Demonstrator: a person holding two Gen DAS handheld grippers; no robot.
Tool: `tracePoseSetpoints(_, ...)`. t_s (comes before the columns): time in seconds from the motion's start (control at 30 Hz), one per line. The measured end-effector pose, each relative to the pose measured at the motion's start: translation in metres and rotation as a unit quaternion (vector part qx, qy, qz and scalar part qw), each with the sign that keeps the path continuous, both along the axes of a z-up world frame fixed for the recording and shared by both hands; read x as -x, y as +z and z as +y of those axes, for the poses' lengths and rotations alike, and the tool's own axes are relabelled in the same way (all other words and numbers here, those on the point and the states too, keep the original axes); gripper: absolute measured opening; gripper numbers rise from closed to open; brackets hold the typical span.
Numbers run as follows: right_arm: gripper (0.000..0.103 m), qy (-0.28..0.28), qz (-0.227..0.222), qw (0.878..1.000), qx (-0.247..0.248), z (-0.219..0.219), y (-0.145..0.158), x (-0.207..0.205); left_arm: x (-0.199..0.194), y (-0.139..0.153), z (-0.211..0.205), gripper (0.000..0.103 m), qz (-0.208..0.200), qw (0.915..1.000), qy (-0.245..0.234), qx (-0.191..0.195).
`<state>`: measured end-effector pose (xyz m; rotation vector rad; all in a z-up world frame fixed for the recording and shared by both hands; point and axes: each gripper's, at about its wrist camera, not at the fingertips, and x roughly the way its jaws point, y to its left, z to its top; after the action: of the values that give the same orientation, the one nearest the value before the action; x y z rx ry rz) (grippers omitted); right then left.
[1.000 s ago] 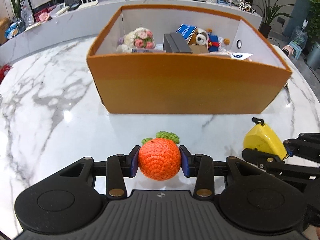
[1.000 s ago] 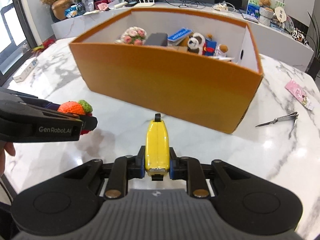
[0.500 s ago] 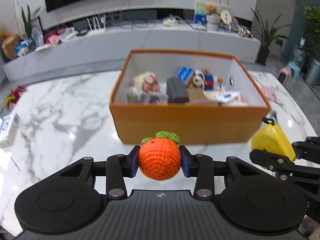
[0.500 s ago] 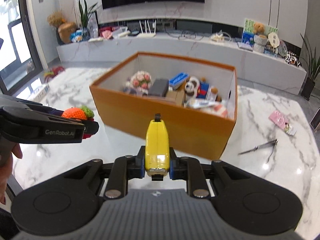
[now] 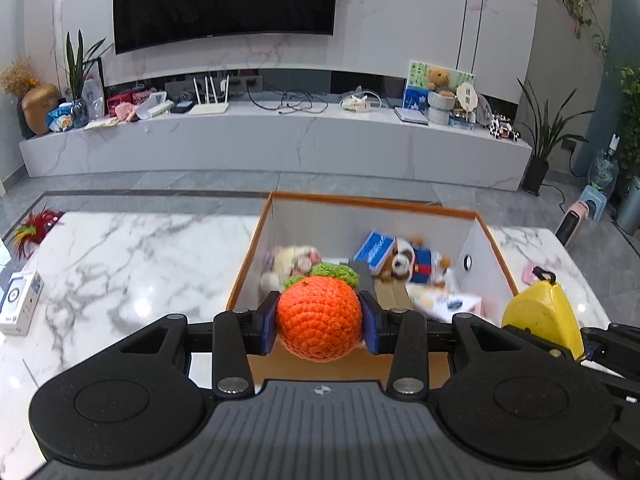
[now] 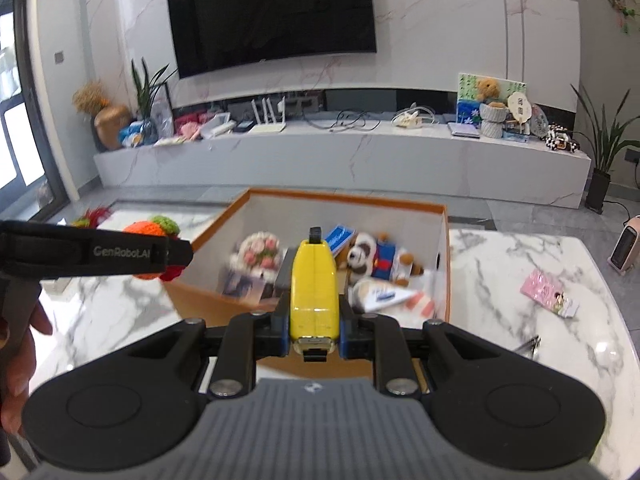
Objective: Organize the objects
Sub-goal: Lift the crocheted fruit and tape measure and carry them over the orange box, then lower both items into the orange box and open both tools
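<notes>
Both loads have been lifted from table height to above the orange box [image 5: 496, 248]: a crocheted orange [image 5: 319, 322] is clamped in the left gripper [image 5: 319, 326] and a yellow tape measure [image 6: 314, 288] in the right gripper [image 6: 314, 326], suggesting release is near.

The box [image 6: 446, 264] sits on the table [image 6: 520, 256], holding a plush dog [image 6: 362, 258] right of a bouquet [image 6: 260, 250].
</notes>
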<state>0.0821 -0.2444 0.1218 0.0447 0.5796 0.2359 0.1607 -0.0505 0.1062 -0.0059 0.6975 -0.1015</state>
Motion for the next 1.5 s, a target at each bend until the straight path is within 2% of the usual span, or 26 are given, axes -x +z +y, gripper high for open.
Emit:
tracePoseSetpoints(0.2, 0.022, -0.032, -0.013, 0.999, -0.027, -0.005, 0.005, -0.032, -0.028, 0.008, -0.002, 0.046, -0.021, 0.9997, 0.009, 0.002)
tracePoseSetpoints(0.33, 0.022, -0.041, -0.016, 0.998, -0.047, -0.006, 0.002, -0.058, -0.048, 0.001, -0.004, 0.046, -0.022, 0.9997, 0.01, 0.006)
tracePoseSetpoints(0.47, 0.022, -0.045, -0.018, 0.998, -0.046, -0.005, -0.008, -0.08, -0.065, -0.016, -0.007, 0.046, -0.021, 0.9996, 0.018, -0.001)
tracePoseSetpoints(0.73, 0.022, -0.047, 0.013, 0.998, -0.04, -0.004, -0.043, -0.114, -0.092, -0.06, -0.015, 0.046, 0.02, 0.9995, 0.021, -0.011)
tracePoseSetpoints(1.0, 0.022, -0.049, 0.041, 0.997, -0.031, 0.002, -0.071, -0.131, -0.102, -0.077, -0.025, 0.046, 0.034, 0.999, 0.02, -0.022)
tracePoseSetpoints(1.5, 0.022, -0.061, 0.078, 0.995, -0.003, 0.011, -0.097, -0.143, -0.114, -0.092, -0.037, 0.047, 0.057, 0.9975, 0.016, -0.038)
